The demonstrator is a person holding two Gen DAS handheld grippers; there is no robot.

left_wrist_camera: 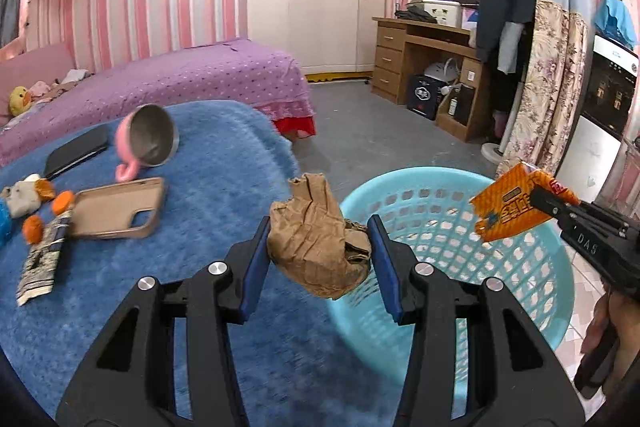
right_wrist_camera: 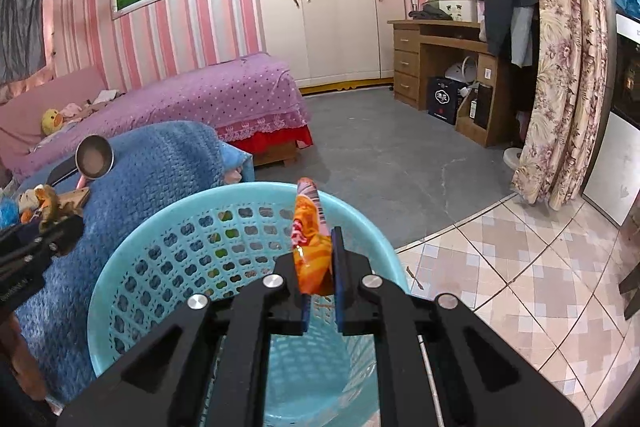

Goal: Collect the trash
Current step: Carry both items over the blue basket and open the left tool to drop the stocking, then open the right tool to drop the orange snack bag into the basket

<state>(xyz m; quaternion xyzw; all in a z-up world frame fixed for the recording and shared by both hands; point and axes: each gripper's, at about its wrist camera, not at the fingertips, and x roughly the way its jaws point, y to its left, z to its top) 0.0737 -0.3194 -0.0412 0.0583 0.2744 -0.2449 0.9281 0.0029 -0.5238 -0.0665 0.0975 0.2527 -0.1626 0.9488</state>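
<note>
You get even, bright indoor light, soft shadows under your tongs, slight motion blur on the nearest blanket (left_wrist_camera: 224,187), heavy fisheye bending, dark vignetted corners.

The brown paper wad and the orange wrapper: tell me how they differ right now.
The brown paper wad is plain, crumpled and bulky; the orange wrapper is glossy, printed and flat.
The wad fills the widely spread jaws of the left gripper; the wrapper is pinched thin in the nearly closed jaws of the right gripper.
The wad hangs at the near rim of the blue basket; the wrapper hangs over its opening.
Both are held trash, not yet dropped.
</note>
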